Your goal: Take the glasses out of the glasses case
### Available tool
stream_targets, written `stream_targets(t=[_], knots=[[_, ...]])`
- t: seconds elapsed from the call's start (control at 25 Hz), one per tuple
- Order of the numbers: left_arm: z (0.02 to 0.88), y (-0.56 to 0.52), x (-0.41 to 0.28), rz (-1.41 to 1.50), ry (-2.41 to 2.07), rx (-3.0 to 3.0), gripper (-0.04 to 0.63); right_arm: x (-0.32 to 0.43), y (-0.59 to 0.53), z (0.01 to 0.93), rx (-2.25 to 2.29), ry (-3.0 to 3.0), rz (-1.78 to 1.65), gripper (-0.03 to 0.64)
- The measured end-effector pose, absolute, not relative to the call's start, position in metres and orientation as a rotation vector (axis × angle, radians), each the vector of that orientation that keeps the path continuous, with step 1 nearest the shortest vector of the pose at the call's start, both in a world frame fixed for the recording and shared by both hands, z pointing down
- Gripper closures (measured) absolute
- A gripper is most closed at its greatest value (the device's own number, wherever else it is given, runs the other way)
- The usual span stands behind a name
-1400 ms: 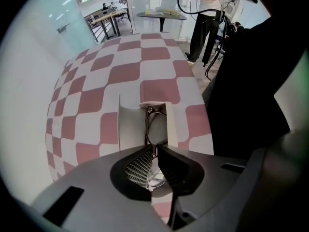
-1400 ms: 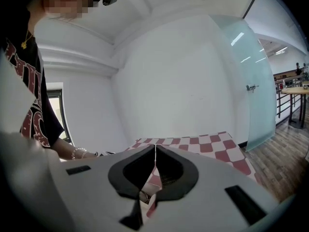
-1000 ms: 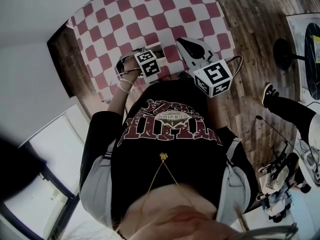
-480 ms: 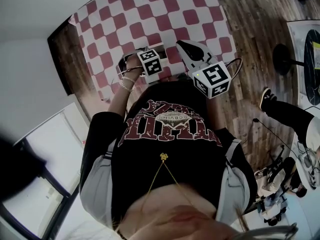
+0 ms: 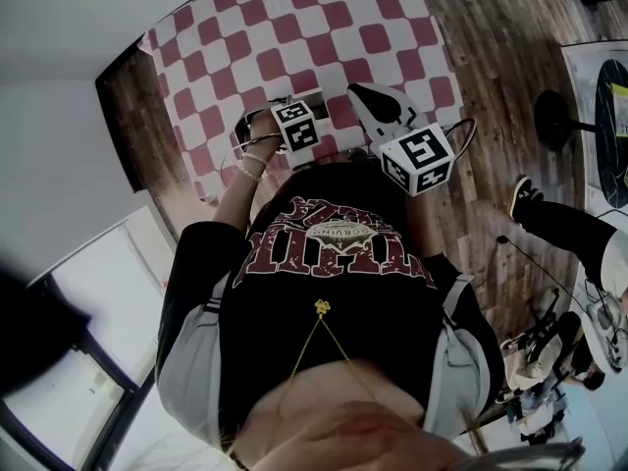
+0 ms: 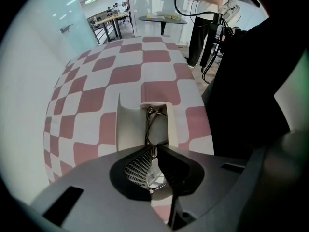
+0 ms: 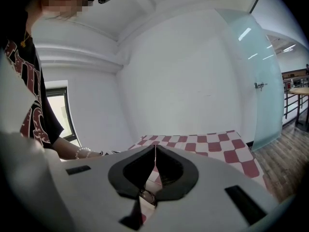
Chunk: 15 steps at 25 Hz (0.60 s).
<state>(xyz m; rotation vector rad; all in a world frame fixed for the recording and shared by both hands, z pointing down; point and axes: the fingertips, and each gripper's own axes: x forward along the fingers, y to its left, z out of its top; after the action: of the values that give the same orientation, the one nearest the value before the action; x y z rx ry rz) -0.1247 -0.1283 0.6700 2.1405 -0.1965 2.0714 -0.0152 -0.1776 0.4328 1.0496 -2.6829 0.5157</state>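
Comparing with one second before, both grippers have almost not moved: they stay side by side over the near edge of the checked table (image 5: 294, 27). The left gripper (image 6: 154, 112) is clamped on the glasses (image 6: 150, 124), which stand edge-on between its white jaws, above the table. They have a thin metal frame and clear lenses. The right gripper (image 7: 154, 151) has its jaws pressed together, the tips meeting.
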Motion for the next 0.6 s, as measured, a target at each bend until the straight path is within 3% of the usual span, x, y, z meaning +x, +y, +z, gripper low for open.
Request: stream_targets(t=[0.6], knots=[[0.667,-0.1299,-0.1245,2.063,-0.243,2.163,0.565,-0.0132,-0.1695,0.434,1.054,-2.677,0.513,0.595]])
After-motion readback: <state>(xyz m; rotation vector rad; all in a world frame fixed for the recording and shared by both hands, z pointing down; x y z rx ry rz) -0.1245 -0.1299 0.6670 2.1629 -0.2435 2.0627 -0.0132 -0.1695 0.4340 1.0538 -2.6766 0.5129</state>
